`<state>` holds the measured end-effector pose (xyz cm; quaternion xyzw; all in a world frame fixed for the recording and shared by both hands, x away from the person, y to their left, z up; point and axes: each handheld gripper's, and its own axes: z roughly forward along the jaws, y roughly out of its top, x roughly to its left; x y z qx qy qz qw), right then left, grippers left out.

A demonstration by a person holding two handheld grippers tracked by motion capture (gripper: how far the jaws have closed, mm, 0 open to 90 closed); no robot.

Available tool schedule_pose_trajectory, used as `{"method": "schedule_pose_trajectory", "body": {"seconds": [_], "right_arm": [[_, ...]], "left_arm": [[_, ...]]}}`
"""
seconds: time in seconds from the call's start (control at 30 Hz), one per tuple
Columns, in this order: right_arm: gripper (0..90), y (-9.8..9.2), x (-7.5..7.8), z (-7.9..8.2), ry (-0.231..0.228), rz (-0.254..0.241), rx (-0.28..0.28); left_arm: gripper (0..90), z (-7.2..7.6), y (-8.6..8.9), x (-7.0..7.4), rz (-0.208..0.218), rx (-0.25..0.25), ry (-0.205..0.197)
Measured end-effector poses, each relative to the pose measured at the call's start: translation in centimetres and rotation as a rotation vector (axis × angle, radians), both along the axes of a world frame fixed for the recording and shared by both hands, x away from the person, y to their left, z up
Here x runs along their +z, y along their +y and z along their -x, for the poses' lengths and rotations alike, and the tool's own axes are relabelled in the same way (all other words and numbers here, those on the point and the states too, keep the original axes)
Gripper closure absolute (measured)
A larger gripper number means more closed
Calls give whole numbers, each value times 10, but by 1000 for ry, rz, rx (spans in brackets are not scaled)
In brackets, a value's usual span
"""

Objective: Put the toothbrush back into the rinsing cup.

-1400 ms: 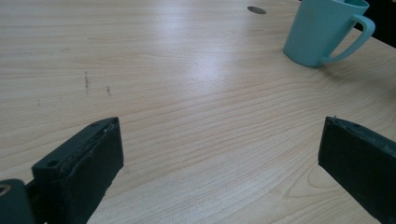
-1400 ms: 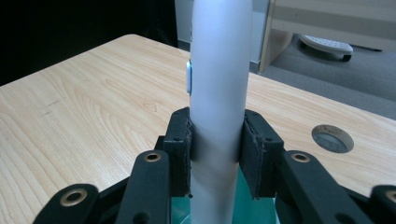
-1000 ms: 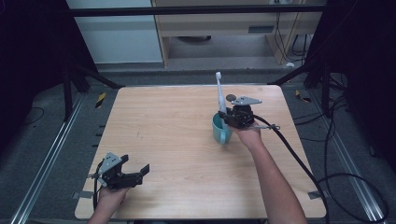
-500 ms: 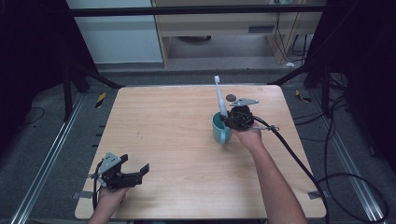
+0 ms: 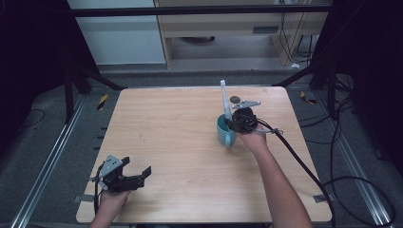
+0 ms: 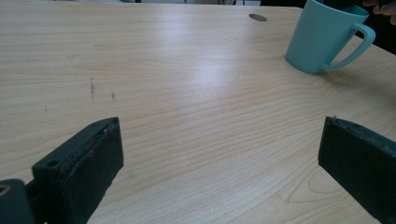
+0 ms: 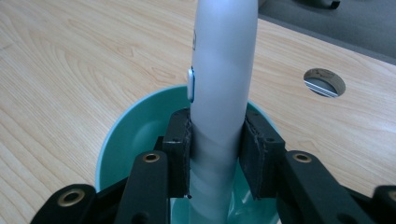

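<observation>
Right claw (image 7: 217,154) clamped on white plastic electric toothbrush handle (image 7: 223,79), upright, lower end inside teal ceramic mug (image 5: 224,130) at counter's (image 5: 180,142) 2 o'clock. Placement likely near done; release remains. Left claw (image 5: 138,175) wide, empty, 7 o'clock.

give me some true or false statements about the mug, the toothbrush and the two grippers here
1. The right gripper is clamped on the white electric toothbrush. True.
2. The toothbrush lies flat on the table. False: it stands upright, its lower end inside the teal mug.
3. The left gripper holds the mug by its handle. False: its jaws are open with nothing between them, near the table's front left corner, far from the mug.
4. The mug stands upright on the table. True.
5. The mug is red. False: it is teal.
</observation>
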<state>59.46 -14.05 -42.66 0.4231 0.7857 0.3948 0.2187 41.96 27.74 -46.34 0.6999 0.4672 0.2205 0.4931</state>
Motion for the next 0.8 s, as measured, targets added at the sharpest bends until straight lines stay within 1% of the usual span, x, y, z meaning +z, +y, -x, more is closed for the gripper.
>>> {"method": "schedule_pose_trajectory", "body": {"seconds": [0.13, 0.2, 0.23, 0.27, 0.33, 0.37, 0.47, 0.53, 0.57, 0.67, 0.73, 0.77, 0.8], "right_arm": [[650, -1, 1, 0, 17, 22, 0], [639, -1, 1, 0, 17, 37, -2], [640, -1, 3, 0, 12, 36, -2], [652, -2, 4, 0, 13, 22, -3], [668, -3, 7, 0, 7, 13, -2], [664, -4, 9, 0, 1, 7, 4], [666, -5, 11, 0, -3, 5, -1], [659, -5, 11, 0, -2, -4, -2], [645, -5, 11, 0, -3, -7, -2], [548, -4, 12, 2, 2, -28, -4], [438, -5, 12, 4, 6, -43, -7], [411, -6, 14, 5, 15, -64, -12], [369, -6, 14, 6, 14, -83, -15]], "left_arm": [[0, 0, 0, 0, 1, 4, 0], [0, 0, 0, 0, 2, 3, -1], [0, 0, 0, 0, 2, 3, -1], [0, 0, 0, 0, 3, 4, -1], [0, 0, 0, 0, 2, 5, -1], [0, 0, 0, 0, 4, 5, -2], [0, 0, 1, 0, 9, 5, -4], [0, 0, 1, 0, 10, 5, -5], [0, 0, 1, 1, 10, 5, -5], [0, 0, 1, 1, 10, 5, -4], [0, 0, 0, 0, 9, 4, -2], [0, 0, 0, 0, 8, 3, -1], [0, 0, 0, 0, 8, 3, 0]]}}
